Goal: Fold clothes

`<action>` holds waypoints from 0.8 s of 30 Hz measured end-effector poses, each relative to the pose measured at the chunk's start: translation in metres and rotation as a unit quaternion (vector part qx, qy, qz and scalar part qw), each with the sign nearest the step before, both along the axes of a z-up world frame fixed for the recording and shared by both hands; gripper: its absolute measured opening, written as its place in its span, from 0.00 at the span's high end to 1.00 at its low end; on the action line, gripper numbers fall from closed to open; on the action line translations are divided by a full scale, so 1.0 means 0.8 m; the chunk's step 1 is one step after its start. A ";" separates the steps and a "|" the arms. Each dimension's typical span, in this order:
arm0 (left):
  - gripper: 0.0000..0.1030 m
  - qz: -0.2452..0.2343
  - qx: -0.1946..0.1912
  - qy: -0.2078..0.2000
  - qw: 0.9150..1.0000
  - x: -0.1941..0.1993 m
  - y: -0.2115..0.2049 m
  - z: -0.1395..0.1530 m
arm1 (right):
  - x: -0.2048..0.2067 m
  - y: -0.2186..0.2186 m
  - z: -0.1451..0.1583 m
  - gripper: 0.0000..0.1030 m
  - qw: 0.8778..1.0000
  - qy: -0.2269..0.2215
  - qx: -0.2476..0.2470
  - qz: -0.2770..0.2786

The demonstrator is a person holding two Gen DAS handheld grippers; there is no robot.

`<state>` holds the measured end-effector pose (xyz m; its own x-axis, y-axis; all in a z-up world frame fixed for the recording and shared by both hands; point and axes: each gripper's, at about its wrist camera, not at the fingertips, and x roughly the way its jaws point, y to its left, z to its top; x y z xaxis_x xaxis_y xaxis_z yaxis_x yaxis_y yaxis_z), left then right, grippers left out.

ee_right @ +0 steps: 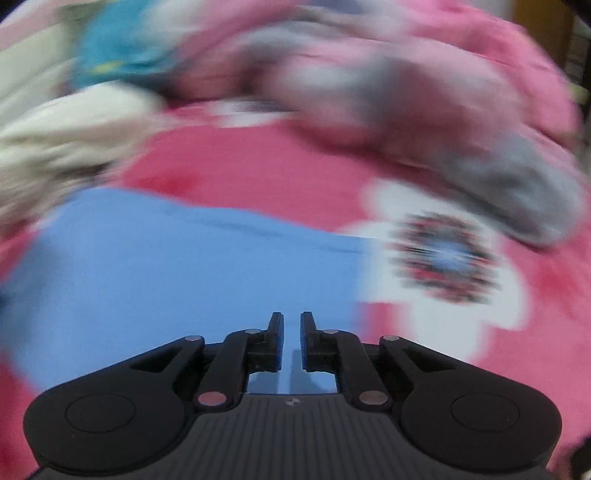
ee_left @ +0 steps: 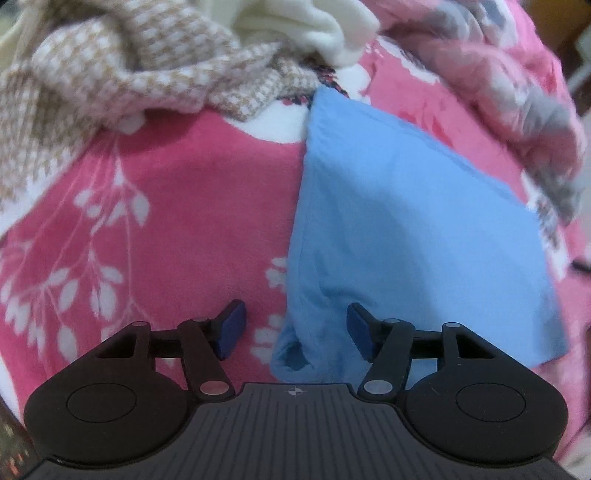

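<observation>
lying on the pink floral blanket (ee_left: 192, 192), the blue garment (ee_left: 399, 221) ran from six toward twelve o'clock; left gripper (ee_left: 293, 328), fingers spread and empty, straddled its near corner; right gripper (ee_right: 291, 338), narrowly parted, pinched nothing.

Folded cloth (ee_left: 406, 221) flat on the blanket (ee_left: 166, 184) — knitted garment (ee_left: 110, 81) bunched beyond it to the left, fleece piece (ee_left: 314, 26) behind

Right wrist view smeared throughout: teal garment (ee_right: 122, 48) and cream cloth (ee_right: 66, 129) at upper left reduced to colour patches. Round motif (ee_right: 445, 258) on pink blanket (ee_right: 258, 166) unreadable. Houndstooth garment (ee_left: 110, 74) cut off at left edge.
</observation>
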<state>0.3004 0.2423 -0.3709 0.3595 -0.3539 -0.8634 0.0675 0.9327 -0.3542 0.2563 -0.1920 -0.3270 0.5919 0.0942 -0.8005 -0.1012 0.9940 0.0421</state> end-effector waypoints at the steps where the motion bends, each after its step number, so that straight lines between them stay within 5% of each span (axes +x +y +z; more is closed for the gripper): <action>1: 0.41 0.014 -0.018 0.004 1.000 -0.001 0.009 0.005 | 0.000 0.039 0.003 0.73 0.999 0.000 0.006 0.045; 3: 0.41 0.047 -0.041 0.014 0.998 -0.002 0.026 0.011 | -0.005 0.120 0.004 0.61 0.991 -0.006 0.016 0.135; 7: 0.41 0.116 -0.087 0.024 0.989 -0.009 0.061 0.019 | -0.024 0.283 -0.016 0.58 0.953 -0.027 -0.004 0.302; 11: 0.41 0.149 -0.125 0.028 0.980 -0.009 0.083 0.019 | -0.046 0.382 -0.044 0.44 0.911 -0.087 -0.088 0.394; 14: 0.41 0.155 -0.139 0.033 0.978 -0.004 0.088 0.013 | -0.043 0.417 -0.071 0.42 0.894 -0.094 -0.127 0.420; 15: 0.41 0.155 -0.141 0.035 0.977 0.000 0.090 0.012 | -0.036 0.421 -0.075 0.41 0.895 -0.092 -0.129 0.417; 18: 0.41 0.154 -0.153 0.044 0.975 0.009 0.093 0.008 | -0.009 0.412 -0.070 0.43 0.925 -0.059 -0.074 0.367; 22: 0.40 0.150 -0.178 0.058 0.971 0.021 0.095 -0.002 | 0.021 0.392 -0.062 0.88 0.955 -0.023 -0.013 0.294; 24: 0.40 0.144 -0.188 0.067 0.969 0.029 0.093 -0.007 | 0.029 0.387 -0.062 0.93 0.962 -0.016 0.000 0.274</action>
